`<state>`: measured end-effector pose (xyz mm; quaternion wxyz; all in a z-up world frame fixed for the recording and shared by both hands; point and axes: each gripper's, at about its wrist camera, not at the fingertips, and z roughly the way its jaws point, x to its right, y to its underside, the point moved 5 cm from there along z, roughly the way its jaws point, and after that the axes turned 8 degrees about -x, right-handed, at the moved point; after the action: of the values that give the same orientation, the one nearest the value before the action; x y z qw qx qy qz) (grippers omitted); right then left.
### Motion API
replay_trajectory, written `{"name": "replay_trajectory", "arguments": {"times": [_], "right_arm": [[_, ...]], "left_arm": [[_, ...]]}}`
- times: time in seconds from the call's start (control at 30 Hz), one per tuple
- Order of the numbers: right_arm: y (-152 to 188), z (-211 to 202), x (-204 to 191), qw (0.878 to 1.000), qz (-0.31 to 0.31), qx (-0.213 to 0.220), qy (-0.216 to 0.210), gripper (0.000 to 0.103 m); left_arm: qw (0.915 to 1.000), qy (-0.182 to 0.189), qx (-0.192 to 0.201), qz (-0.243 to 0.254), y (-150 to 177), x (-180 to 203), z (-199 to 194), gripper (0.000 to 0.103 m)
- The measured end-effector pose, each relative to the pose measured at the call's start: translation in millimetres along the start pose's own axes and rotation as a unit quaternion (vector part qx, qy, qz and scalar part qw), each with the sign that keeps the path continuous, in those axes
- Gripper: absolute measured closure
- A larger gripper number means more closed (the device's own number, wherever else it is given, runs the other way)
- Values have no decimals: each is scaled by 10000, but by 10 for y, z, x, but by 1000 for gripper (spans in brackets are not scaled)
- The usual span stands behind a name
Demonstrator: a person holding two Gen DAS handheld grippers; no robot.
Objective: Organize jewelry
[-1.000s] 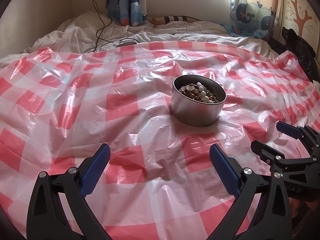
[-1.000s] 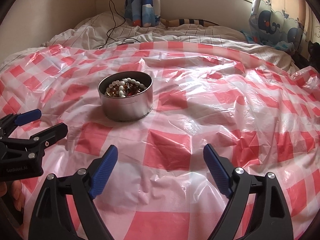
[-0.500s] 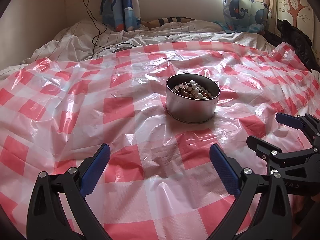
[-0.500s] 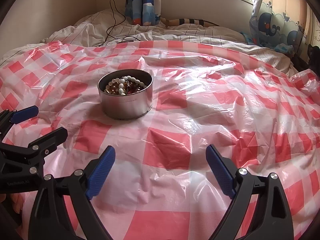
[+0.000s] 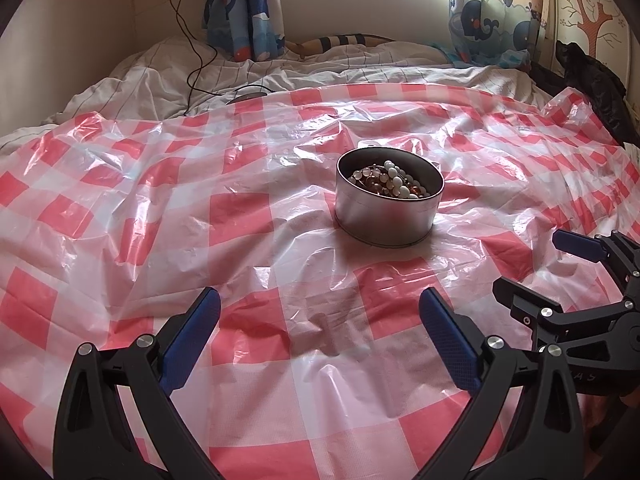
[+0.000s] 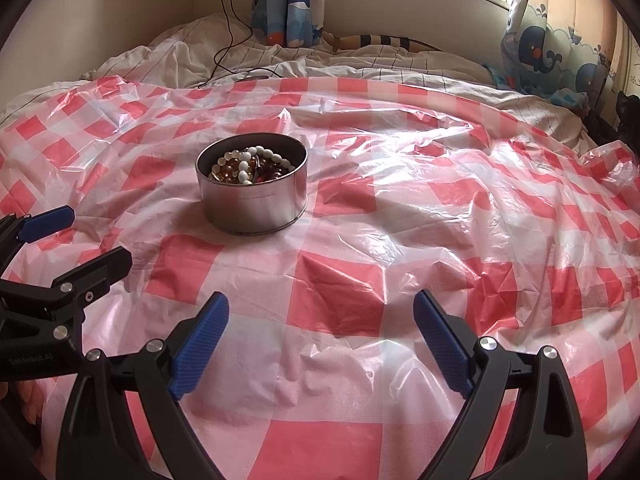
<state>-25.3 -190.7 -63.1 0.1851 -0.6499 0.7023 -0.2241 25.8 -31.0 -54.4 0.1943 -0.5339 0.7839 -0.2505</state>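
Metal tin [image 5: 386,216] untouched | left gripper [image 5: 320,316] spread, low | right gripper [image 6: 322,320] spread, low

Window daylight, plastic glare, fisheye vignette

We've got a plastic sheet [image 5: 240,220] in red-and-white checks, glossy, over bedding [image 5: 168,64] that's white with thin dark pinstripes. The tin [image 5: 382,216] is plain silver metal, and the jewelry [image 6: 250,168] in it mixes white pearl-like beads with amber-brown ones. Both grippers, left gripper [image 5: 318,328] and right gripper [image 6: 320,330], are black with blue textured pads [image 6: 200,346] and silver screws. The curtains [image 5: 492,12] show blue whales on a pale ground. On the wall we see a reddish tree motif [image 5: 592,20], we think, though it's warped at the edge. The cable [image 5: 192,40] is black.
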Motion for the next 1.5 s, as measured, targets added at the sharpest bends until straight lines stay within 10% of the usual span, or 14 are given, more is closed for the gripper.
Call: {"name": "replay_trajectory", "arguments": {"times": [1.5], "right_arm": [[14, 24, -24, 10000, -24, -26, 26, 11]], "left_arm": [[10000, -4, -11, -14, 3, -25, 17, 7]]}}
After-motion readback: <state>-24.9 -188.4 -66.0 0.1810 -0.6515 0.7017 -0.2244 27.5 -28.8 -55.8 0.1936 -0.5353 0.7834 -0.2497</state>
